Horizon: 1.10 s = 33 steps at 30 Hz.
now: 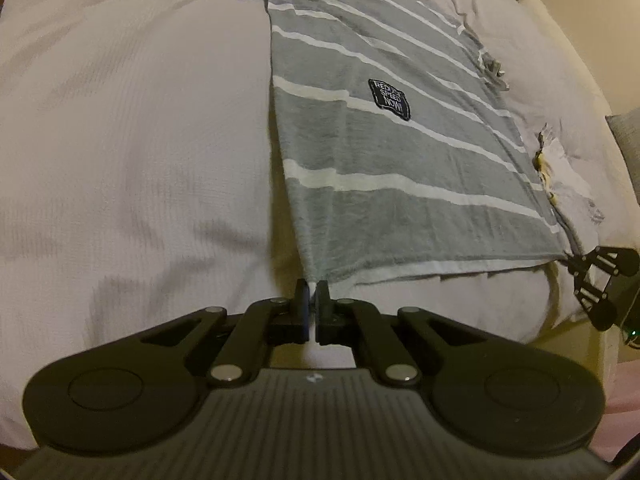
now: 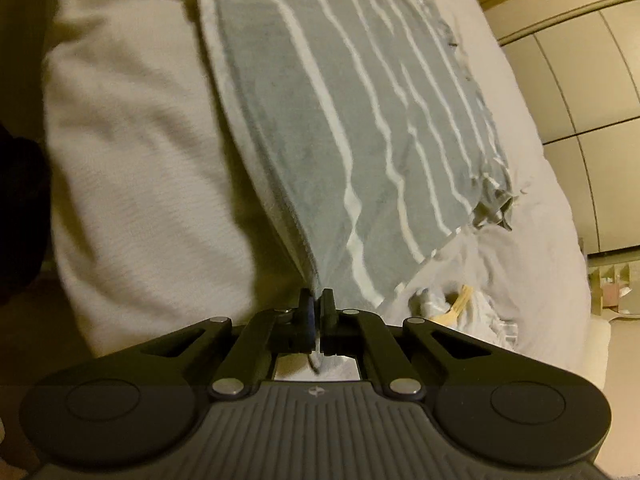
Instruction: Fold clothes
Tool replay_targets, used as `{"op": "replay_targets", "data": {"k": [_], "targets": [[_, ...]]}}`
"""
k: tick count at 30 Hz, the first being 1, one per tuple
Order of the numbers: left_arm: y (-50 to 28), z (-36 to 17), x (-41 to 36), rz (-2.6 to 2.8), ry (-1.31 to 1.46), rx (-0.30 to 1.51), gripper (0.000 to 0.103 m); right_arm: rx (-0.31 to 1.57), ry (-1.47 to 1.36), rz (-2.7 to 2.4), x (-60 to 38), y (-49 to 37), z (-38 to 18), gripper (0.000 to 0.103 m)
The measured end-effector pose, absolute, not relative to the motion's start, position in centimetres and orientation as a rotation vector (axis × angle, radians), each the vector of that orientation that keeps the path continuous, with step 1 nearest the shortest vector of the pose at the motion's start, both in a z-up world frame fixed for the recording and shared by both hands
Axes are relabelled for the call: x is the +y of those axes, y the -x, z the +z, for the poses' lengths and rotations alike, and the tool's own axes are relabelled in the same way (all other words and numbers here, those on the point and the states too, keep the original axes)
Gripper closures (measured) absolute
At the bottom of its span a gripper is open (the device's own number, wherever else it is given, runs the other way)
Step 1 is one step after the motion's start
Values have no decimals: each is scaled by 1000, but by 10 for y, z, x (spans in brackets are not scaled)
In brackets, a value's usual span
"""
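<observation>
My left hand-held gripper is pinched nearly shut on the near left hem corner of the grey cotton T-shirt with white stripes. Only a sliver of cloth sits between the pads. The shirt runs straight ahead of it, flat on the white ribbed bedspread, with a black stitched patch with white lettering ahead and to the right.

Risk 1: that bite looks shallow. If I lift or pull hard, I'd expect the corner to slip out and the fold to collapse.

Risk 2: the left side edge ahead of the gripper looks already turned under. A sideways drag would likely undo it or skew the stripes.

My right hand-held gripper is closed on the other hem corner, with cloth trailing back through the jaws, so it looks like a deeper hold. In the left view it shows at the far right, level with my left one, hem stretched between them.

Risk 3: uneven grips. If the two don't rise together, the hem goes slack on one side and the fold lands crooked.

Risk 4: a crumpled white garment with yellow print lies just right of the right gripper, touching or under the shirt's side edge; can't tell which. It could snag and ride along.

Risk 5: the bunched sleeve ahead and right may stay crumpled inside the fold.
</observation>
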State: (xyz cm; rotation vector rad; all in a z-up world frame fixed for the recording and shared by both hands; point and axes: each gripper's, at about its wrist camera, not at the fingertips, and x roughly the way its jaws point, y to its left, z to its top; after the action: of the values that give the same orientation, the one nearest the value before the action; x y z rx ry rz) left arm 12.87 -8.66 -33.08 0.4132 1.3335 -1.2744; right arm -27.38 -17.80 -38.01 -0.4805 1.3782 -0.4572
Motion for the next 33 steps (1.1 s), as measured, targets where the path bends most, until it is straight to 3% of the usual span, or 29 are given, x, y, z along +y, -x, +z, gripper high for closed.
{"op": "replay_targets", "data": {"k": [20,26,29,33], "targets": [[-158,-321,-83,-1287,-371,1427,103,1374,377,-509,-186,281,-359,103],[-156,-339,-102,-1266,-457,1450,103,1433,392,-438,-181,271,-382,103],[-157,-335,-106,-1262,-496,1441,102,1452,369,-451,-183,270,-382,93],[-168,-319,-111,-1247,-574,1375,97,1463,302,-530,-197,275,-359,93]]}}
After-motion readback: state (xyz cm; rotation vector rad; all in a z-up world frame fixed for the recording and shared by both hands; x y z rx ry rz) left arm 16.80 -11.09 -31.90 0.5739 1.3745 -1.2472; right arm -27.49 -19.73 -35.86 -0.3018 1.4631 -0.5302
